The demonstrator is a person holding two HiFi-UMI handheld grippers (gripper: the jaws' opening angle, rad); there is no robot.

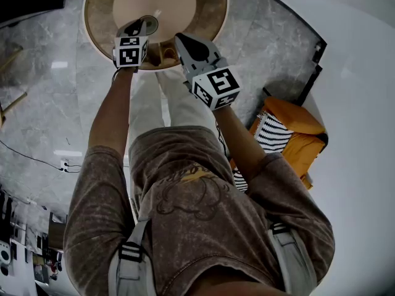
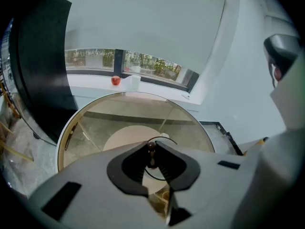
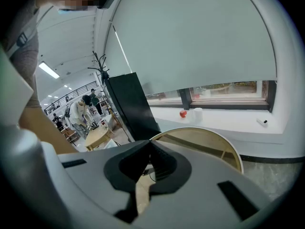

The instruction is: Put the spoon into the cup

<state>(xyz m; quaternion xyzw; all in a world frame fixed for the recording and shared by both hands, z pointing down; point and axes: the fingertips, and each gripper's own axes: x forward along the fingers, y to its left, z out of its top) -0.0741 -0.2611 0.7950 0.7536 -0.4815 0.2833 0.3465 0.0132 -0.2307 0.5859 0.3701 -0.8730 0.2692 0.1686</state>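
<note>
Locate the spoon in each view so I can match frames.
Head view: not discernible; the left gripper covers that spot.
Left gripper view: low centre, spoon pinched between the jaws.
Right gripper view: not in it.
Shared landmark: the round table, beyond the jaws in every view.

Open-plan office or lab hall: grey marble-patterned floor (image 1: 37, 103), long blind-covered window (image 3: 228, 87), ceiling strip lights (image 3: 49, 70), people (image 3: 78, 111) around a distant round wooden table (image 3: 97, 136).

A brown speckled T-shirt (image 1: 203, 214) with short sleeves is worn, with grey straps (image 1: 131, 259) and pale trousers (image 1: 185, 103). The left gripper (image 1: 141, 24) and right gripper (image 1: 180, 40) are made pale grey, with black-and-white marker cubes (image 1: 217, 86).
</note>
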